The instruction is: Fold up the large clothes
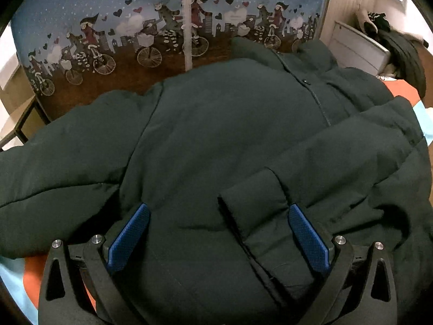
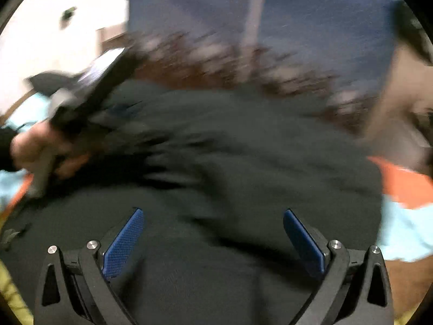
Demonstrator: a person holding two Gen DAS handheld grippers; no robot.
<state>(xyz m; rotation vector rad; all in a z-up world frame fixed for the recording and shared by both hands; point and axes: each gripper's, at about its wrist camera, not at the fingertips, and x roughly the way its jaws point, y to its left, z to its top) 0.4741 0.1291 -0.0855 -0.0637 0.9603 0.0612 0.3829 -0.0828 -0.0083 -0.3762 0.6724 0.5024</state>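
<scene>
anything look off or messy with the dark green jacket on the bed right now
Nothing damaged or spilled. The dark green jacket lies lumpy and askew on the bed: one sleeve is folded across the body, the other is splayed out sideways. Both the left gripper and the right gripper are open above it. The right wrist view is motion-blurred.

Left claw (image 1: 218, 237) spread wide, right claw (image 2: 213, 241) spread wide, both gripping nothing

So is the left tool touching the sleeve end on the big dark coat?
Cannot tell. In the left wrist view the left tool is open, and the sleeve cuff of the coat lies between its fingers, but no contact or gap shows plainly.
</scene>
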